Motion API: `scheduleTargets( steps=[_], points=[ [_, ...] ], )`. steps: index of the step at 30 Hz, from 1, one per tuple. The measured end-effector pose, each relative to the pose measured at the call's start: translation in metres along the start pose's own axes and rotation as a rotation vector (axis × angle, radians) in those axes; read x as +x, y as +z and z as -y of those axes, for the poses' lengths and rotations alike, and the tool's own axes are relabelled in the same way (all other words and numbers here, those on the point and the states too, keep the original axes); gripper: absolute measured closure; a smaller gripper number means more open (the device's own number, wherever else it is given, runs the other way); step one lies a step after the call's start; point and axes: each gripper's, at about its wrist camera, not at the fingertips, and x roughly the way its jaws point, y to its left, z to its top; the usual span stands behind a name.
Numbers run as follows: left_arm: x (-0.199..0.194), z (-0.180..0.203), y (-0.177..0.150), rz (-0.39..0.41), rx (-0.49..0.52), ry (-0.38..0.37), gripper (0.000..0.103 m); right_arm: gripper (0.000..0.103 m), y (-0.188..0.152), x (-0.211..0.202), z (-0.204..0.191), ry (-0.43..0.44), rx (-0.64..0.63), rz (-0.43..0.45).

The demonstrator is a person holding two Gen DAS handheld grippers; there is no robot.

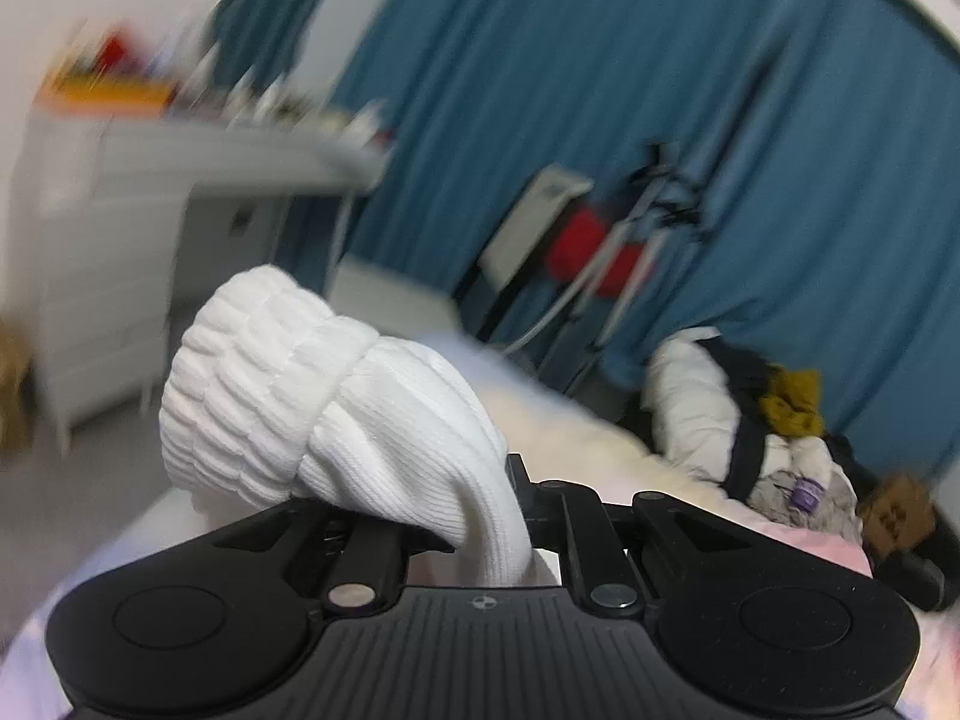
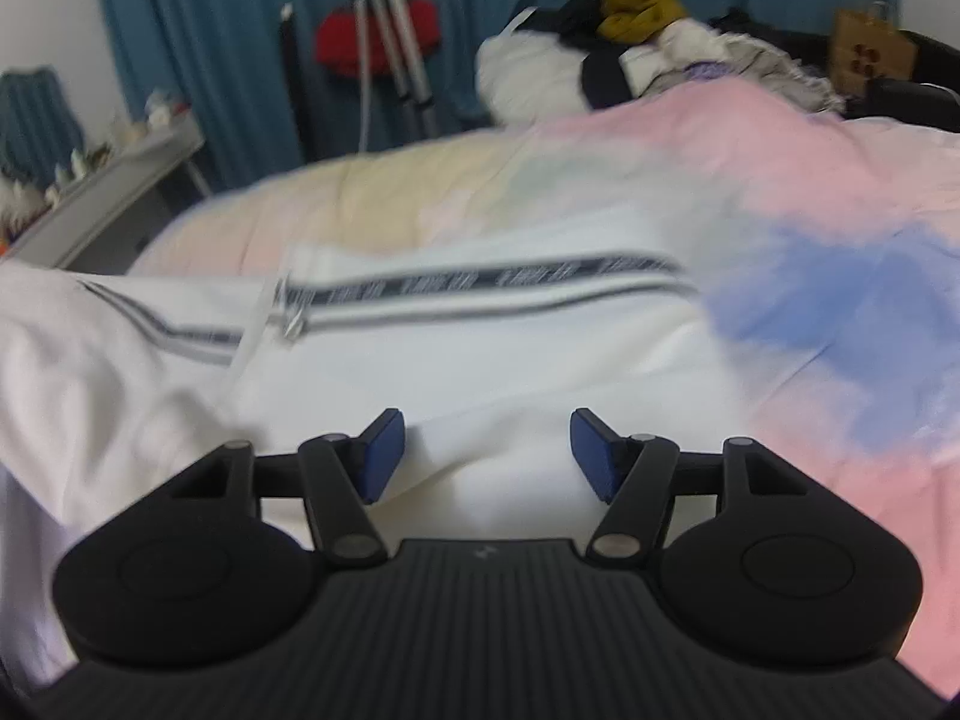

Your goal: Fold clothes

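Jacket (image 2: 480, 348): we see a white garment with a zip and a dark lettered stripe across it, lying spread on the bed just ahead of our right gripper.
Cuff (image 1: 312, 396): a white ribbed knit cuff, bunched thick, stands up out of our left gripper, lifted above the bed. We cannot tell whether it belongs to the jacket.
Left gripper (image 1: 504, 546): we have it clamped on the cuff's fabric; the cloth runs down between the closed jaws and hides the pads.
Right gripper (image 2: 486, 456): we hold it with jaws wide apart and nothing between them; the blue pads (image 2: 381, 450) hover low over the jacket's near edge, though we cannot tell whether they touch it.
Bed (image 2: 810, 180): covered in a pastel sheet with pink, blue and yellow patches, under the jacket.
Pile (image 2: 648, 42): white, black and mustard clothes heaped at the bed's far side, well apart from the jacket.
Bag (image 2: 870, 54): brown paper, just beside the pile.
Curtain (image 1: 600, 90): blue, behind the bed.
Tripod (image 2: 390, 42): stands before the curtain, with something red behind it.
Dresser (image 1: 120, 228): white, blurred, its top crowded with small items.
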Motion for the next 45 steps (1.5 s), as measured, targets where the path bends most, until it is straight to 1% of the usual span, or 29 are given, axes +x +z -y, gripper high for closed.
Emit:
scheduleTargets(
  steps=[3,5,7,10,13,15,17,18,20,22,24,25,26,27,28,29,30,31,33,35,36,38,39,42,45],
  points=[
    [-0.016,0.082,-0.002,0.086,0.095,-0.053,0.09,0.04,0.012,-0.015,0.021,0.001,0.072,0.042],
    [-0.021,0.134,-0.011,0.132,0.168,-0.094,0.09,0.04,0.018,-0.024,0.037,-0.001,0.121,0.069],
    [-0.028,0.186,-0.026,0.166,0.244,-0.13,0.089,0.039,0.025,-0.034,0.052,-0.003,0.17,0.097],
    [-0.03,0.252,-0.063,0.185,0.349,-0.193,0.089,0.039,0.032,-0.044,0.078,-0.028,0.245,0.133],
    [-0.023,0.305,-0.117,0.152,0.452,-0.254,0.089,0.039,0.034,-0.049,0.105,-0.058,0.336,0.155],
    [-0.013,0.335,-0.161,0.093,0.528,-0.283,0.089,0.039,0.033,-0.05,0.122,-0.07,0.388,0.16],
    [-0.001,0.358,-0.204,0.021,0.606,-0.294,0.089,0.038,0.03,-0.047,0.137,-0.077,0.433,0.156],
    [0.006,0.368,-0.227,-0.022,0.651,-0.295,0.089,0.037,0.029,-0.045,0.144,-0.073,0.457,0.148],
    [0.015,0.385,-0.263,-0.074,0.754,-0.297,0.088,0.037,0.026,-0.039,0.154,-0.048,0.484,0.124],
    [0.015,0.375,-0.266,-0.088,0.799,-0.309,0.087,0.037,0.024,-0.035,0.161,-0.011,0.51,0.095],
    [0.015,0.361,-0.265,-0.097,0.836,-0.323,0.085,0.037,0.025,-0.032,0.167,0.033,0.541,0.086],
    [0.015,0.354,-0.264,-0.101,0.854,-0.33,0.081,0.037,0.026,-0.032,0.17,0.055,0.553,0.086],
    [0.015,0.347,-0.263,-0.106,0.872,-0.336,0.08,0.037,0.027,-0.031,0.173,0.078,0.566,0.086],
    [0.014,0.34,-0.262,-0.11,0.891,-0.343,0.076,0.037,0.028,-0.03,0.176,0.114,0.586,0.081],
    [0.014,0.333,-0.261,-0.115,0.909,-0.35,0.067,0.037,0.028,-0.029,0.18,0.15,0.605,0.076],
    [0.014,0.326,-0.26,-0.119,0.927,-0.357,0.062,0.037,0.029,-0.027,0.183,0.192,0.631,0.068],
    [0.014,0.319,-0.26,-0.124,0.945,-0.364,0.054,0.037,0.029,-0.025,0.186,0.224,0.652,0.059],
    [0.014,0.312,-0.259,-0.128,0.964,-0.37,0.051,0.037,0.03,-0.023,0.186,0.238,0.66,0.052],
    [0.013,0.299,-0.257,-0.137,1.0,-0.384,0.05,0.037,0.034,-0.019,0.186,0.238,0.65,0.043],
    [0.003,0.277,-0.255,-0.139,1.055,-0.385,0.05,0.037,0.038,-0.009,0.185,0.233,0.641,0.019],
    [-0.003,0.265,-0.253,-0.139,1.084,-0.385,0.051,0.037,0.041,-0.001,0.184,0.244,0.631,-0.004],
    [-0.005,0.247,-0.247,-0.145,1.099,-0.394,0.051,0.038,0.047,0.017,0.182,0.273,0.609,-0.042],
    [-0.008,0.241,-0.244,-0.144,1.1,-0.401,0.051,0.038,0.051,0.027,0.18,0.29,0.597,-0.057],
    [-0.02,0.226,-0.241,-0.147,1.076,-0.414,0.055,0.039,0.05,0.046,0.181,0.302,0.672,-0.072],
    [-0.025,0.221,-0.24,-0.174,1.022,-0.424,0.055,0.041,0.047,0.063,0.18,0.387,0.714,-0.062]
  ],
)
